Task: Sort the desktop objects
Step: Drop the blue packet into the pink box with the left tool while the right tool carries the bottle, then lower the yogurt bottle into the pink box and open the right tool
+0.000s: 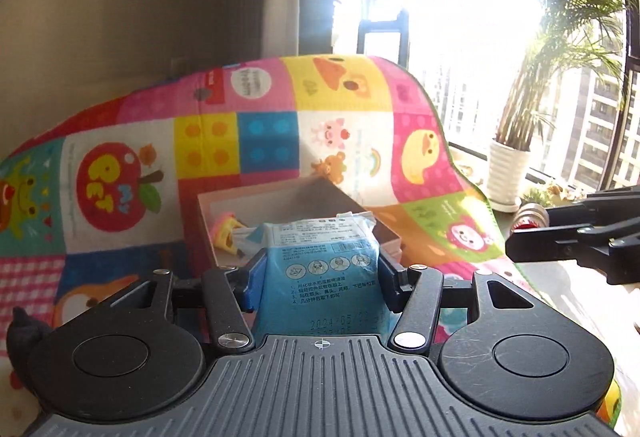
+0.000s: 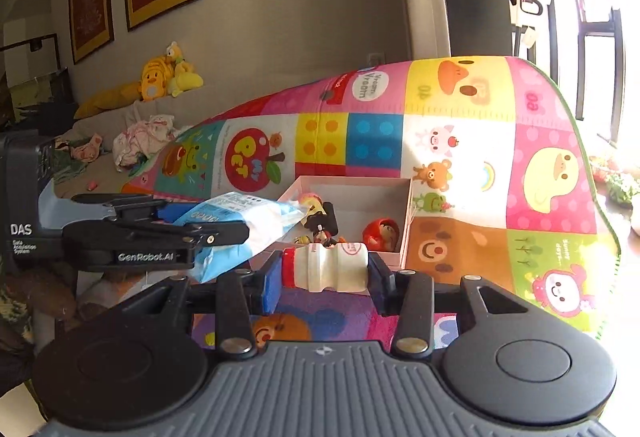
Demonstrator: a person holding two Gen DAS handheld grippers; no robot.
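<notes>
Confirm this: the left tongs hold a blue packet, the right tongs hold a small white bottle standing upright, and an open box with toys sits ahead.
One detail is wrong. In the right wrist view the small white bottle lies sideways between the right tongs, not upright. The left tongs do hold the blue packet, and the open box with toys sits ahead.

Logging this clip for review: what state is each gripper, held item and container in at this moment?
left gripper: shut on the blue packet
blue packet: held off the mat, upright between the pads
right gripper: shut on the small white bottle
small white bottle: held sideways, red cap toward the left pad
box: open, lidless, small toys inside
play mat: spread out under the box
</notes>
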